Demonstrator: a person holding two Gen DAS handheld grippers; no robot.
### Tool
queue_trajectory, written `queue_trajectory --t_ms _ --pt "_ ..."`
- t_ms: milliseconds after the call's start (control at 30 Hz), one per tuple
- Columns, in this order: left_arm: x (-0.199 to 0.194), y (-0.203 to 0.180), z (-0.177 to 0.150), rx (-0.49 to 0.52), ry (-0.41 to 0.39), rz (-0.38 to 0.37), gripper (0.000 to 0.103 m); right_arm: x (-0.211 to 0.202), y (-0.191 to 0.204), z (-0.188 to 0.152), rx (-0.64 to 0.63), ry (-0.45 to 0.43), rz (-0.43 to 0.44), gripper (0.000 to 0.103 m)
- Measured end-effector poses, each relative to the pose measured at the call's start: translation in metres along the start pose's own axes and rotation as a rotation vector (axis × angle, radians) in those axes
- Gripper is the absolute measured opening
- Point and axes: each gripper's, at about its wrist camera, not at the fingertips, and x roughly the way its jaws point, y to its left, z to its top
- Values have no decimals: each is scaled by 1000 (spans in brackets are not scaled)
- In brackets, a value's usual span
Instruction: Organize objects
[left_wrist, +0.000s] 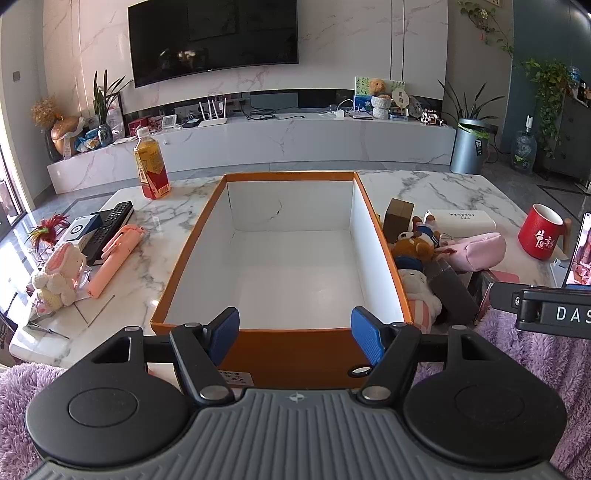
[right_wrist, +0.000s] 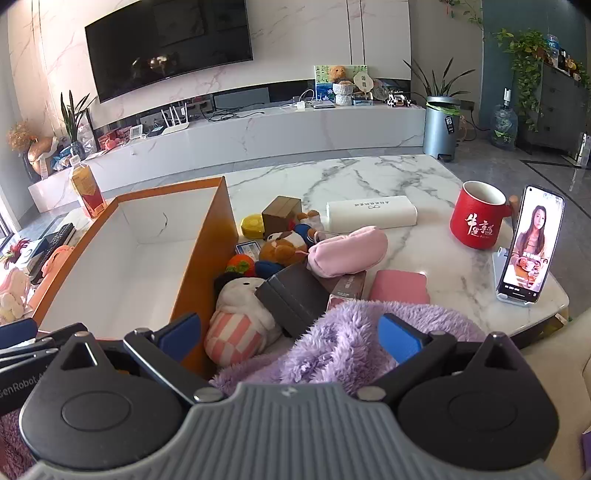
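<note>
Left gripper: spread wide, holding nothing, poised just short of the box's near wall.
Right gripper: spread too, empty, hanging above the purple fleece at the table's near edge.
Fleece: fluffy and right under the right fingers; I reckon a low reach snags it and drags it into the pile.
Box: orange outside, white inside, nothing in it yet, so light; a nudge on that near wall likely slides it across the marble.
Striped plush: lies against the box's right wall, touching the grey case; soft, so a shallow pinch may slip off.
Pile: bear, pink pouch, brown carton all touch or overlap; pulling one probably topples its neighbours.
Pink wallet: flat on the marble near the edge, hard to get fingers under; a scrape could push it off.
Phone: upright on a stand by the right edge; a wide right swing risks knocking it over.
Mug: red, just left of the phone, same hazard.
Left clutter: pink stick, remote, bunny lie close together beside the box.
Bottle: tall, at the far left; a bump tips it.
</note>
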Motion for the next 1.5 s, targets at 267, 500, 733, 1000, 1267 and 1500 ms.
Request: queue_trajectory --t_ms 267,500,733,1000,1267,1500 --pt "-1 -1 0 6 -1 0 80 0 0 0 -4 -4 1 102" --pt "-1 -1 0 5 2 3 80 -1 0 0 -6 -4 1 102" --pt "-1 -1 1 7 3 -3 80 -1 0 0 -3 -1 6 102" --pt "0 -3 2 4 10 -2 80 0 -2 2 1 5 6 102" --pt "2 -8 3 11 16 -11 80 3 -7 1 14 9 19 102" --pt "4 -14 6 30 26 -42 77 7 -12 1 25 15 20 102"
